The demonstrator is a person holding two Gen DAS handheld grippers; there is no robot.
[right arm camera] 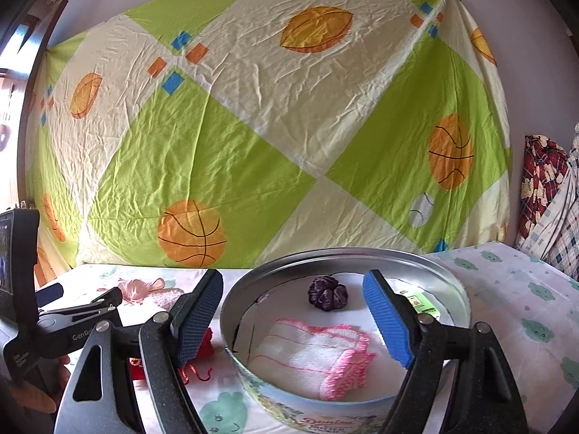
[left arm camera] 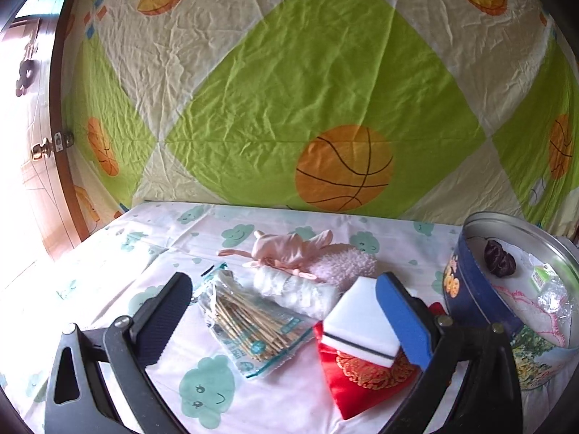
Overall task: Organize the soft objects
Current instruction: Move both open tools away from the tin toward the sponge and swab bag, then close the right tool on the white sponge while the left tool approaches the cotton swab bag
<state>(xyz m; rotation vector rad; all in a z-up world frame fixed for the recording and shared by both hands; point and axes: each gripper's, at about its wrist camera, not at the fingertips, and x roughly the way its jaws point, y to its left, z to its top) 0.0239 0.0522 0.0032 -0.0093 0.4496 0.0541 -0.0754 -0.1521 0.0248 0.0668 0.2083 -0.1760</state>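
Note:
My left gripper [left arm camera: 289, 300] is open above a pile on the table: a bag of cotton swabs [left arm camera: 249, 322], a white sponge [left arm camera: 358, 322] lying on a red pouch [left arm camera: 365, 379], a pink satin pouch [left arm camera: 286, 249], a fluffy pink cloth [left arm camera: 343, 266] and a white cloth roll [left arm camera: 293, 285]. My right gripper [right arm camera: 293, 311] is open over the round tin [right arm camera: 427, 258], empty. Inside the tin lie a folded white cloth with pink edging [right arm camera: 318, 354], a dark purple scrunchie [right arm camera: 327, 293] and a green packet [right arm camera: 421, 303].
The tin [left arm camera: 470, 289] stands right of the pile. A green and cream sheet [left arm camera: 289, 90] hangs behind the table. The table has a white cloud-print cover [right arm camera: 524, 289]. A wooden door [left arm camera: 32, 144] is at the left. Patterned bedding [right arm camera: 546, 195] is at the far right.

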